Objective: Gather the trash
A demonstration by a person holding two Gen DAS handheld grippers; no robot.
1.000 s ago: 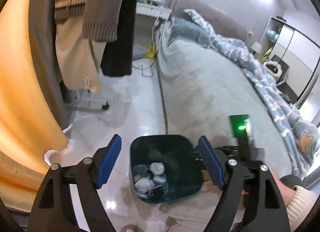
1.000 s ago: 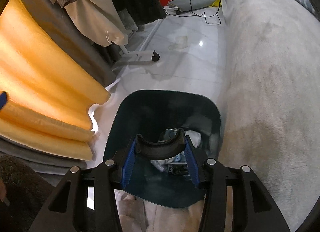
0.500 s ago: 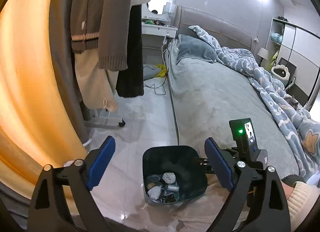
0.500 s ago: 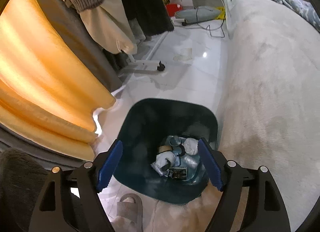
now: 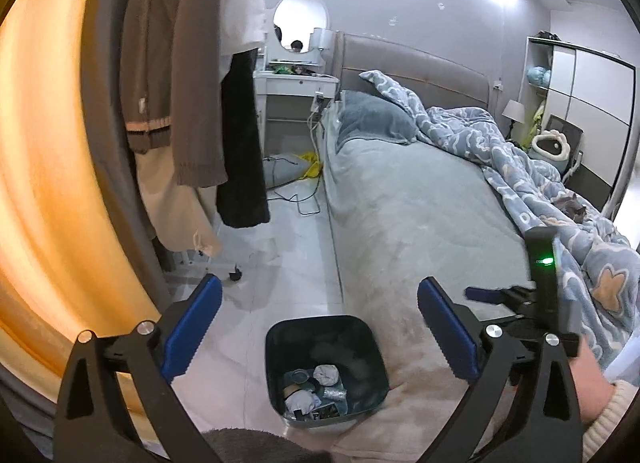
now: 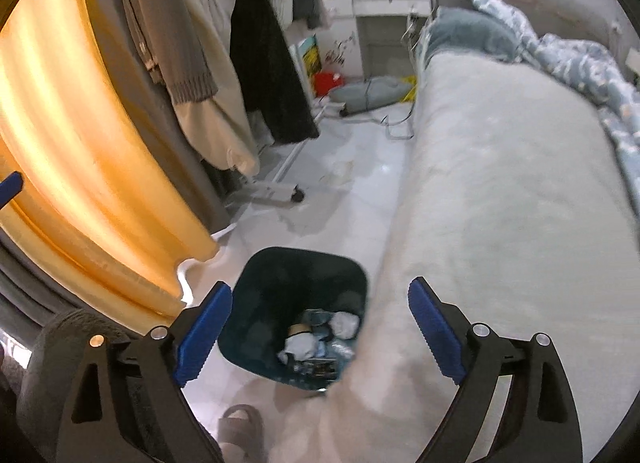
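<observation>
Jaws opening, both empty: left gripper (image 5: 319, 327), right gripper (image 6: 320, 329); bin (image 6: 256, 347) contents indistinct.

Both grippers, left gripper (image 5: 319, 325) and right gripper (image 6: 320, 326), are showing black arms, silver screws and ridged blue pads; a cream knit sleeve (image 5: 608, 419) is covering the wrist.

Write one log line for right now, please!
left claw: opening, empty | right claw: opening, empty | bin: on floor beside bed, trash inside

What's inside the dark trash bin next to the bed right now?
The trash bin holds crumpled white paper, a pale wad and some wrappers or packaging at the bottom. Whatever lies under that pile is covered, and small items are too blurred to name.
</observation>
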